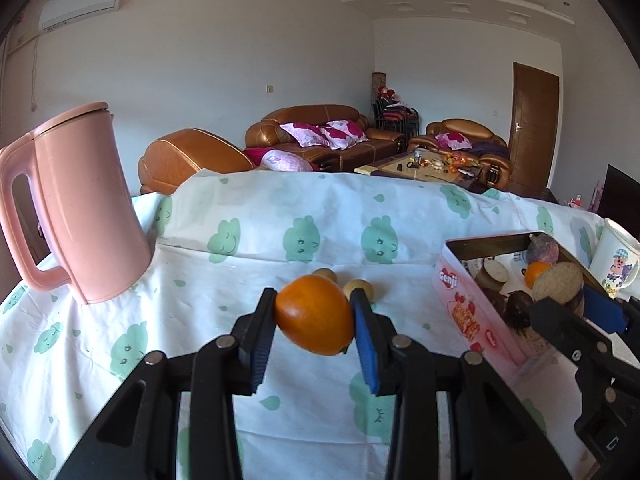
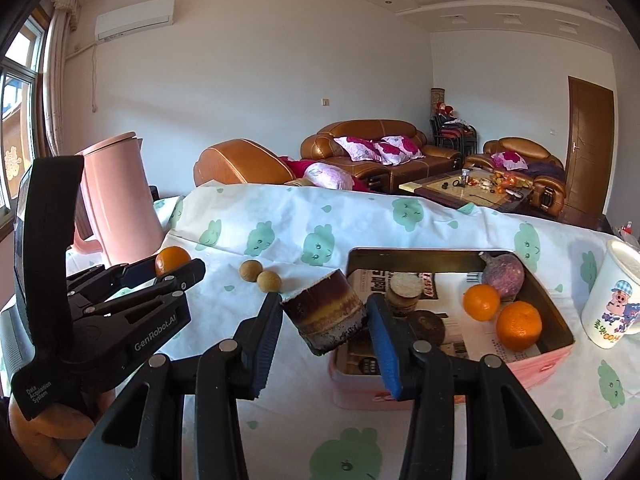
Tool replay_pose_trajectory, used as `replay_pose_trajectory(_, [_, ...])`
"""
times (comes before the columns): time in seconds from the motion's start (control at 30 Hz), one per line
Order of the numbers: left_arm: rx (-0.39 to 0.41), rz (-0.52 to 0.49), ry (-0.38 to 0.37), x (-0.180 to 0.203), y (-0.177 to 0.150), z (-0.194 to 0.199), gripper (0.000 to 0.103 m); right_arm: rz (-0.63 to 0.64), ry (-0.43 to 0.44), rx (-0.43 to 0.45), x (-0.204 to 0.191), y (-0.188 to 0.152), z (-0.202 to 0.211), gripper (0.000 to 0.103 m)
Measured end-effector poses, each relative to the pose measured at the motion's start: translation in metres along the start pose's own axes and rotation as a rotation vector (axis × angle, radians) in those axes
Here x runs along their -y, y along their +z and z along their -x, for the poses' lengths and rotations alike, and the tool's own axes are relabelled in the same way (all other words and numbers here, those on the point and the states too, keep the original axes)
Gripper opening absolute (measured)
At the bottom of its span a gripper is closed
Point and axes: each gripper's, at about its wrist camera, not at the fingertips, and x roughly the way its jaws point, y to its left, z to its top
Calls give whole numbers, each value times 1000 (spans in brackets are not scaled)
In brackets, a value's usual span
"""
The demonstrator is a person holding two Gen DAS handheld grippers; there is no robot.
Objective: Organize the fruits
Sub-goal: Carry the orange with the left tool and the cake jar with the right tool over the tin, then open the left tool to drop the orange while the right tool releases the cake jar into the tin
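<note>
Smooth round orange (image 1: 314, 320) btwn tool pads (image 1: 362, 332)

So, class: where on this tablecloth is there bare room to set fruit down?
Free: the cloth between the pink kettle and the two longans, and the near strip before the pink tin. Crowded: inside the tin, and between it and the cartoon mug.

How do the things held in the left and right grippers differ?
The left gripper holds a round, smooth orange; the right gripper holds a cut sugarcane piece, cylindrical, dark and banded. The orange is whole; the sugarcane piece shows flat cut ends. Both are clamped off the tablecloth.
</note>
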Motion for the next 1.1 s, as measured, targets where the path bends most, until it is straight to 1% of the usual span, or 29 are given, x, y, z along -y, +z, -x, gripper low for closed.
replay_pose_trajectory(0.3, [53,-56,-98,60,12,9,39,-84,-107,41,64,6,13,46])
replay_pose_trajectory(0.57, [54,-89,-174,107,20,7,39,-130,-212,74,110,9,20,46])
replay_pose_trajectory(0.73, [23,-93,-222,132,25,-5,39,-92,-285,85,121,11,18,46])
replay_pose_trajectory(0.87, [-13,-90,-245,148,27,-18,39,-51,-330,75,125,13,8,46])
replay_pose_trajectory(1.0, [-27,-97,-235,159,30,-28,39,-43,-336,58,132,14,-3,46])
replay_pose_trajectory(1.1, [-53,-90,-235,162,30,-36,39,-38,-327,36,135,15,-14,46])
